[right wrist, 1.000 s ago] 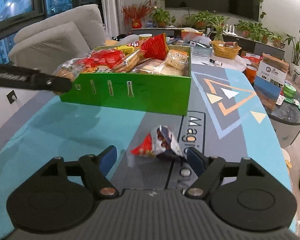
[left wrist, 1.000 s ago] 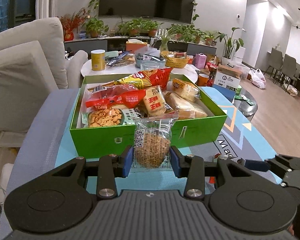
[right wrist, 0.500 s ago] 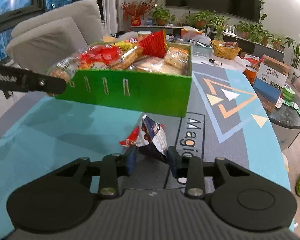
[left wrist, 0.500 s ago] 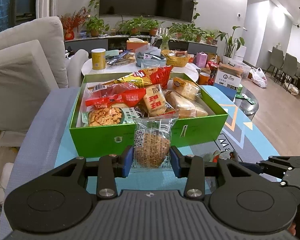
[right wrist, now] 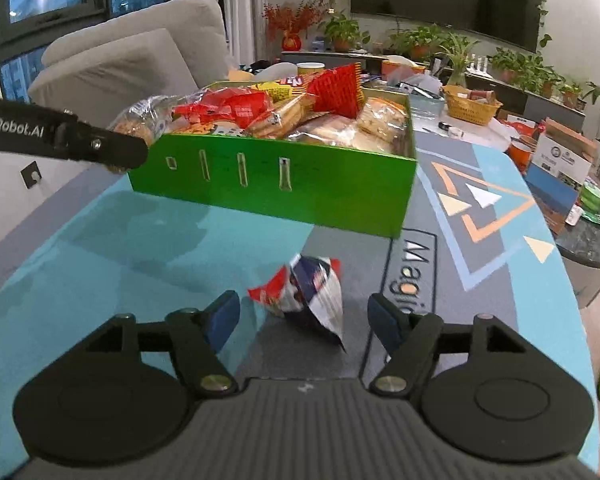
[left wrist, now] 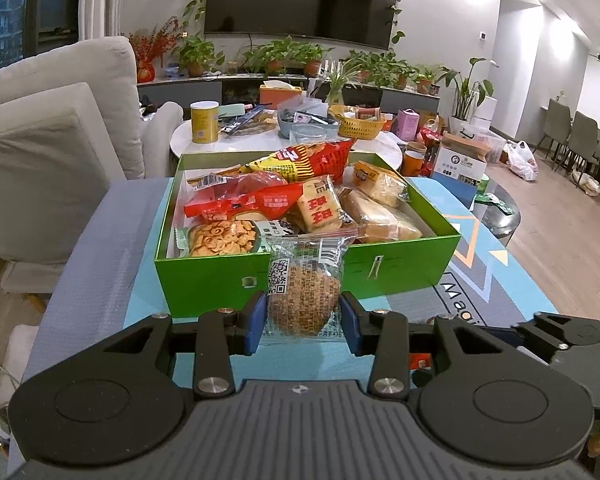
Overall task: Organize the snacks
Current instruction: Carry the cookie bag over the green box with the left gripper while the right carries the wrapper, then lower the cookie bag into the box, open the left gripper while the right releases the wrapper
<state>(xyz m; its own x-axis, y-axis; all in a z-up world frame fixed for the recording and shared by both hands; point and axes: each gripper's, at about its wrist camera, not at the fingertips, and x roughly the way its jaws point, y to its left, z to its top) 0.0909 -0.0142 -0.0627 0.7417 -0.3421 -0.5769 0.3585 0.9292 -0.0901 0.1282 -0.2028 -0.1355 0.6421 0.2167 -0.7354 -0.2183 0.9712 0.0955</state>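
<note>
While clamped in left tool (left wrist: 303, 318), cookie packet (left wrist: 303, 292) held just before green box (left wrist: 220, 276), ready to drop in; right tool (right wrist: 304, 314) opening around loose snack bag (right wrist: 308, 296) on worktop (right wrist: 100, 248)

Green box (left wrist: 220, 280) – teal-grey mat (right wrist: 120, 248) – red-blue-white packet (right wrist: 312, 296).

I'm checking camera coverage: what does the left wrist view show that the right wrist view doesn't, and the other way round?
Only the left wrist view shows the left gripper shut on a clear-wrapped round cracker, held just short of the box, and the QR code on its wrapper. Only the right wrist view shows the right gripper, jaws opening, with a small red, white and blue packet lying on the mat between its fingers, untouched. Both show the green box full of snacks, the sofa and the TV.
</note>
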